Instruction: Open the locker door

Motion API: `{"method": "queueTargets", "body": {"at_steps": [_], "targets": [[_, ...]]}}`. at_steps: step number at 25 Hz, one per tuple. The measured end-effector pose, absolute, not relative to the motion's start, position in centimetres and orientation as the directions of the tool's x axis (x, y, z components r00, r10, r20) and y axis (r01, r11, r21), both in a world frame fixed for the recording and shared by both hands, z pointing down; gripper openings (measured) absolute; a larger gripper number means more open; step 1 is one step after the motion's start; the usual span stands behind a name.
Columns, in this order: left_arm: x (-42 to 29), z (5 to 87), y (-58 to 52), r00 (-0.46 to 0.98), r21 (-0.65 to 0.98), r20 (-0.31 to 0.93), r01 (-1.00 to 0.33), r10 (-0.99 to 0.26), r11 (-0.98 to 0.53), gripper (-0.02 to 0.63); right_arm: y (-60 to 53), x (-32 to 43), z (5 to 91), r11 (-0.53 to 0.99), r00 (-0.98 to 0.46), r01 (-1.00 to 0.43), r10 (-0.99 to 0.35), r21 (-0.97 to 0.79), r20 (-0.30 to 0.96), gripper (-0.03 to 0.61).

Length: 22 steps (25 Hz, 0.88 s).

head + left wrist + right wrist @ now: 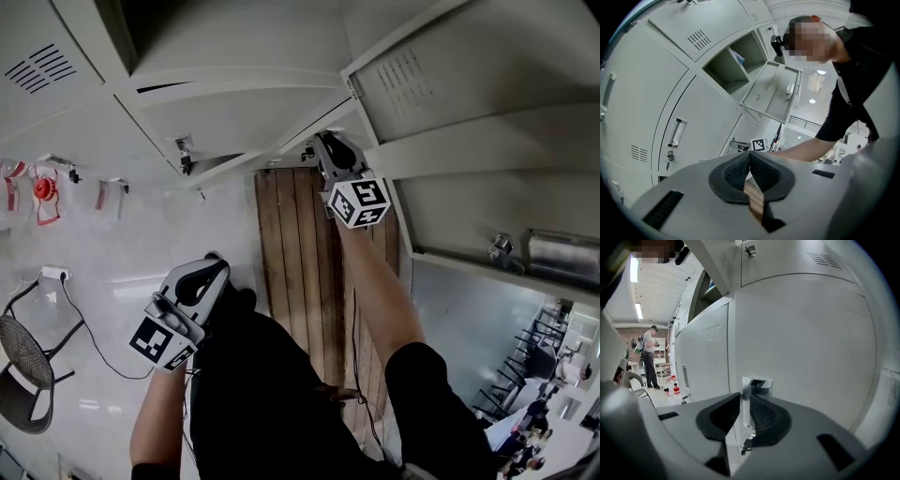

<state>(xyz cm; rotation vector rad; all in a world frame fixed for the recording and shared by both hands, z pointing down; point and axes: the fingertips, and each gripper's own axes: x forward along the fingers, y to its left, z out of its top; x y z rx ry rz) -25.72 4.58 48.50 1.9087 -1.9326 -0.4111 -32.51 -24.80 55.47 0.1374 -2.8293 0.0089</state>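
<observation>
Since the pale grey metal locker door [806, 343] opens by its small chrome pull handle [757, 383], my right gripper [744, 409] is clamped on that handle at the lower middle of its own view, placed, I judge, to draw the door outward. My left gripper [749, 165], jaws pressed together on nothing, hangs at the head view's lower left, clear of the door's swing.

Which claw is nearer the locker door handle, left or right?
Right. The right claw grips the locker door handle; the left claw hangs shut and empty, low beside the person's body, well away from it.
</observation>
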Motion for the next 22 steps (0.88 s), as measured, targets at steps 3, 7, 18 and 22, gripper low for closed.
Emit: {"method": "queueTargets", "body": {"at_steps": [3, 7, 18, 22], "targets": [[-25.2, 48.3, 4.3, 0.011, 0.465, 0.067, -0.885, -0.998, 0.022, 0.015, -24.5, -31.6, 55.5, 0.997, -0.952, -0.073, -0.071, 0.002, 0.297, 0.075], [-24.0, 47.8, 4.2, 0.020, 0.458, 0.060, -0.889, -0.998, 0.010, 0.015, -23.9, -30.2, 55.5, 0.999, -0.957, -0.044, -0.038, -0.013, 0.288, 0.075], [-20.4, 46.8, 4.8, 0.035, 0.438, 0.055, -0.899, -0.998, -0.007, 0.015, -22.9, -25.7, 56.2, 1.000, -0.956, 0.009, 0.016, -0.025, 0.293, 0.080], [-18.9, 46.2, 5.0, 0.045, 0.426, 0.056, -0.904, -0.997, -0.017, 0.015, -22.5, -24.3, 56.0, 0.999, -0.957, 0.017, 0.027, -0.036, 0.287, 0.081]]}}
